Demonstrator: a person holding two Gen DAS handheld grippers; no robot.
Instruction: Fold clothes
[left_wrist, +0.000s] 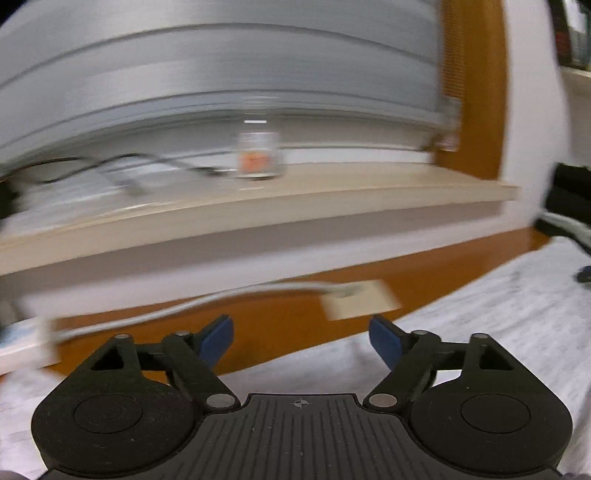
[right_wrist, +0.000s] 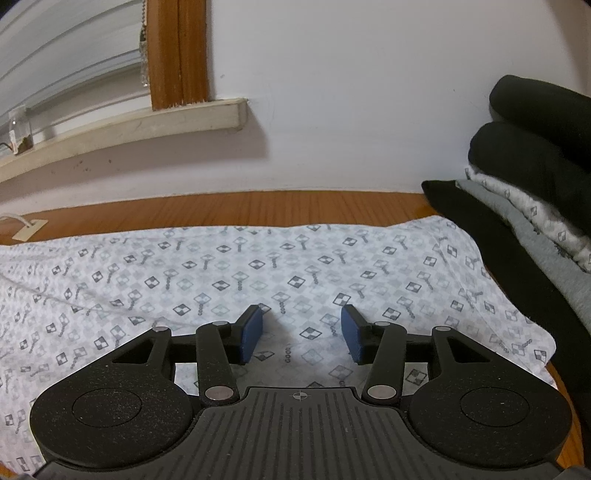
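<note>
Lying flat on the wooden desk (right_wrist: 236, 206), the patterned white garment (right_wrist: 258, 273) is the landmark. Right claw (right_wrist: 302, 332) hovers just above its near part, jaws partly apart, nothing between them. A stack of folded clothes (right_wrist: 535, 206) sits at its right edge. Left claw (left_wrist: 301, 341), view blurred, stands wide and empty over its far edge.

Left gripper (left_wrist: 301, 338) gapes empty above the patterned cloth (left_wrist: 498, 332); a blurred jar, perhaps (left_wrist: 258, 157), on the sill (left_wrist: 332, 195).
</note>
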